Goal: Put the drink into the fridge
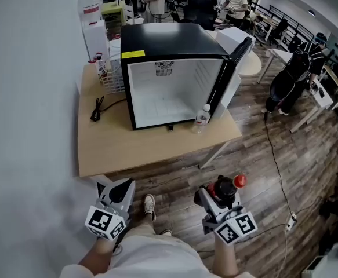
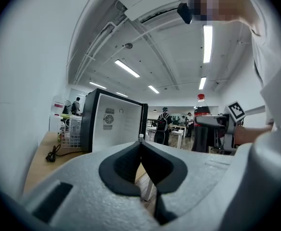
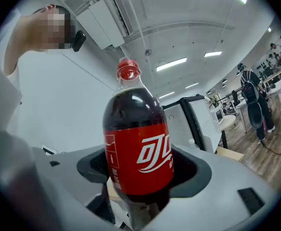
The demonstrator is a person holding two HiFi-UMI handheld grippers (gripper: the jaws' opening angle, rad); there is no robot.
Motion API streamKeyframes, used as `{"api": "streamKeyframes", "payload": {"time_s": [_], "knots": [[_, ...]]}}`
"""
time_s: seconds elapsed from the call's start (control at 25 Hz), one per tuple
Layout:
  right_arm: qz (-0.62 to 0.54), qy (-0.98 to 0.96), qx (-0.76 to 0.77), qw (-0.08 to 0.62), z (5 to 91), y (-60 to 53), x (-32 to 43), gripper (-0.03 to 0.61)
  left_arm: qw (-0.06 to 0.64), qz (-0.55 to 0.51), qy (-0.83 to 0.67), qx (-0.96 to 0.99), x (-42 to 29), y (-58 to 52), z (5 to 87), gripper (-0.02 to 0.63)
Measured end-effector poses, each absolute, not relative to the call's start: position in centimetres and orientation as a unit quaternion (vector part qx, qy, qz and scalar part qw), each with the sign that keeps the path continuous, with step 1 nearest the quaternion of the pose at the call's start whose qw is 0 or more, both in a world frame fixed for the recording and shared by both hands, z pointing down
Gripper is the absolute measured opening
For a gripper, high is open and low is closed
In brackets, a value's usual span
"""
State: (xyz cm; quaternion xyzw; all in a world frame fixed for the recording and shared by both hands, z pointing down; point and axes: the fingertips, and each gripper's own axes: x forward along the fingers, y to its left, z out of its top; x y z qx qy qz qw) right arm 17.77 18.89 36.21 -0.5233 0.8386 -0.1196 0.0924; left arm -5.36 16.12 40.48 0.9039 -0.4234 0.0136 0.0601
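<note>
While the cola bottle [image 3: 138,148] is clamped upright by the jaws of the right gripper [image 1: 220,194], near of the table [image 1: 116,149], the left gripper [image 1: 114,189] is held shut and empty; the fridge [image 1: 169,45] is seen open on the far side.

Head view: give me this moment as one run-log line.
right hand-held gripper: shut on cola bottle | left hand-held gripper: shut, empty | fridge: open | cola bottle: not yet in fridge

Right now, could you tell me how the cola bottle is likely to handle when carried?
The cola bottle looks full to the neck, so it is probably heavy for its size. The right gripper holds it around the label, so the tall top may sway. Smooth round plastic could slip.
</note>
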Motion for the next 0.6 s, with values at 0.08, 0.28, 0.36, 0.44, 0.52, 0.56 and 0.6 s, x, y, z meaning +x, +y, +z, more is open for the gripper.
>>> {"api": "streamKeyframes", "payload": {"time_s": [0.08,0.28,0.36,0.44,0.52,0.56,0.6], "knots": [[-0.119,0.837,-0.527,0.086,36.4,16.8,17.7,0.333,0.059,0.009,-0.413,0.909,-4.5,13.9,40.6,0.014],[-0.112,0.834,-0.535,0.07,35.7,10.6,16.7,0.333,0.058,-0.008,-0.403,0.914,-4.7,6.4,41.0,0.015],[-0.109,0.836,-0.533,0.067,35.1,7.9,16.0,0.333,0.049,-0.015,-0.4,0.915,-5.2,3.3,40.3,0.014],[-0.108,0.836,-0.534,0.066,34.5,5.4,15.3,0.333,0.05,-0.021,-0.397,0.916,-5.7,0.5,39.9,0.015],[-0.11,0.833,-0.539,0.064,34.1,3.3,14.8,0.333,0.055,-0.03,-0.389,0.919,-5.8,-1.7,39.5,0.015],[-0.11,0.831,-0.541,0.062,34.0,2.5,14.6,0.334,0.054,-0.034,-0.382,0.922,-5.8,-2.6,39.3,0.014],[-0.11,0.83,-0.543,0.061,33.9,1.7,14.5,0.333,0.053,-0.036,-0.375,0.925,-5.7,-3.3,39.1,0.014]]}}
